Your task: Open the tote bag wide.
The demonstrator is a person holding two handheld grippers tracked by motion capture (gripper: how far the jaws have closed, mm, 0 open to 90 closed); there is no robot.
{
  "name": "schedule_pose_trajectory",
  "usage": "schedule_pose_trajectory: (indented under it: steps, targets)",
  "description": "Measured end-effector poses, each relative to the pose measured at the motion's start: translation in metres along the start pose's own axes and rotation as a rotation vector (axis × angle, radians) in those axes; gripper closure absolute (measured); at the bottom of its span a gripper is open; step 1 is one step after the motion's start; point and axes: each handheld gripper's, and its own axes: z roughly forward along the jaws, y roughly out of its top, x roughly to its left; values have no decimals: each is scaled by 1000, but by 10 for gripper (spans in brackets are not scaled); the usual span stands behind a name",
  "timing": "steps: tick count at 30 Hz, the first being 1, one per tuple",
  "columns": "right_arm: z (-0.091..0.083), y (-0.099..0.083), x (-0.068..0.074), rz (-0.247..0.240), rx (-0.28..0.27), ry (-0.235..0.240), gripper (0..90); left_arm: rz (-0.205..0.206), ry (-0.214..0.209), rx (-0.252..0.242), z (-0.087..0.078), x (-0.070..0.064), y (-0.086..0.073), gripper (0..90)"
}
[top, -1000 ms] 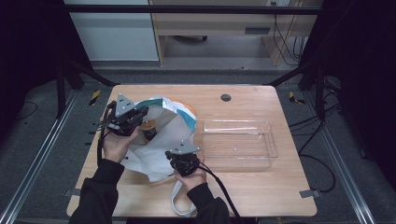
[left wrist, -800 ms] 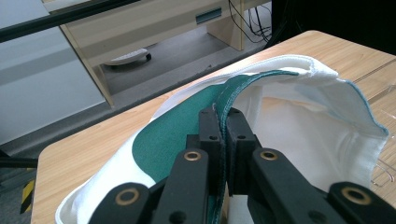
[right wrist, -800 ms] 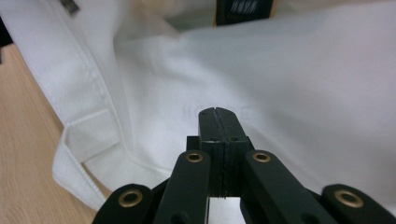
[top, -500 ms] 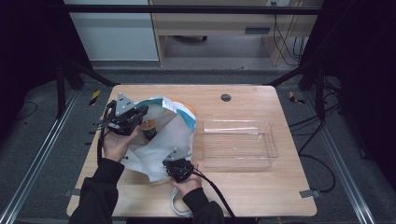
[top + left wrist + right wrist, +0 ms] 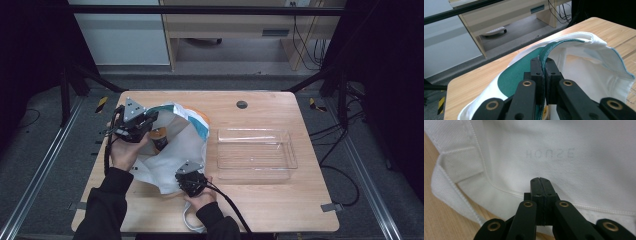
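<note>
Holding the bag [image 5: 175, 145] open is my job right now, so my left claw [image 5: 543, 65] pinches the green edge of its mouth and lifts it up. That edge sits tight between the two black jaws, with no gap. I think I keep it high so the mouth stays wide and I can get at what is inside. Just below and beside that claw, down in the bag, I see a small brown jar [image 5: 159, 139] with an orange top.

My right claw [image 5: 540, 185] is nearer to me, at the low side of the bag. Its jaws are pressed together, and I cannot tell if any cloth is caught between them. White cloth lies right in front of them, with a stitched seam running across. I think this claw is there to hold the bottom down so the bag does not slide on the table [image 5: 270, 210].

The bag is white and soft, with a green patch and a green rim. Faint letters show through the cloth, backwards. A white strap loops out beside my right hand.

Off to the right of that claw sits a see-through tray [image 5: 255, 152], well apart from the bag.
</note>
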Motion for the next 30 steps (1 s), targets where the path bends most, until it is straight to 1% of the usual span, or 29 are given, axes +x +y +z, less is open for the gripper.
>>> schedule_pose_trajectory:
  steps: [1, 5, 6, 7, 9, 10, 11, 12, 14, 15, 18, 19, 20, 21, 22, 25, 26, 27, 30]
  targets:
    - [0, 0, 0, 5, 3, 2, 900, 0, 4, 0, 1, 0, 1, 873]
    - [0, -1, 1, -2, 5, 3, 900, 3, 19, 8, 7, 4, 4, 873]
    - [-1, -1, 1, -1, 17, 7, 900, 3, 25, 12, 10, 7, 6, 873]
    - [-1, -1, 1, -1, 17, 7, 900, 3, 25, 12, 10, 7, 6, 873]
    - [0, -1, 1, 0, 18, 4, 900, 9, 32, 18, 13, 10, 9, 873]
    - [0, -1, 2, -1, 14, -2, 900, 4, 34, 29, 14, 11, 10, 873]
    - [0, -1, 2, -9, 14, -3, 900, 6, 36, 32, 15, 13, 11, 873]
    - [0, -1, 2, -9, 15, -4, 900, 6, 42, 34, 18, 16, 12, 873]
    - [0, -1, 2, -9, 15, -3, 900, 8, 45, 38, 19, 17, 13, 873]
    - [0, -1, 1, 2, 17, 4, 900, 15, 49, 28, 22, 19, 13, 873]
    - [0, -1, 1, 2, 14, 5, 900, 11, 61, 35, 27, 24, 14, 873]
    - [0, -1, 1, 2, 14, 5, 900, -4, 62, 45, 29, 25, 15, 873]
    - [0, -1, 1, 2, 14, 5, 900, 5, 65, 42, 31, 28, 15, 874]
    - [0, -1, 1, 2, 15, 4, 900, 0, 72, 53, 33, 29, 16, 873]
    - [0, -1, 1, 2, 14, 6, 900, 10, 77, 46, 36, 30, 16, 873]
    - [0, -1, 1, 5, 13, 8, 900, 17, 84, 66, 44, 35, 16, 874]
    - [0, -1, 1, 8, 15, 8, 900, 1, 88, 77, 47, 36, 16, 874]
    - [0, -1, 1, 10, 15, 9, 900, -5, 90, 78, 50, 37, 16, 874]
    - [-1, -1, 2, 7, 20, 8, 900, -4, 101, 95, 59, 41, 15, 874]
